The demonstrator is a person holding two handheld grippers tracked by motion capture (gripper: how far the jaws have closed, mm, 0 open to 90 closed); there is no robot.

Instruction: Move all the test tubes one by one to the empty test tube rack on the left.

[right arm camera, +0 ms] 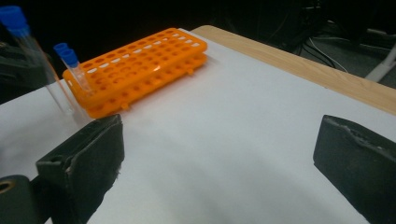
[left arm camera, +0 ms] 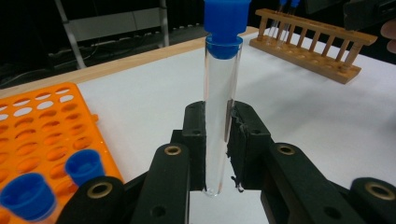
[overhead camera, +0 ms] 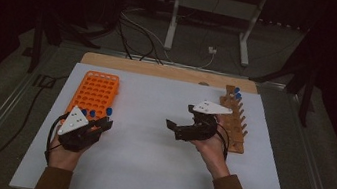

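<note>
Left gripper clamped on clear blue-capped test tube, upright beside orange plastic rack; right gripper spread wide, empty. Probably mid-transfer; next likely handing over toward wooden rack.

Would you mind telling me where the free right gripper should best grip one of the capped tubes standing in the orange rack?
Probably the bare glass just under the blue cap of a standing tube, coming down from above with the right gripper. It stands upright in the orange rack, its lower part sunk in a hole.
</note>
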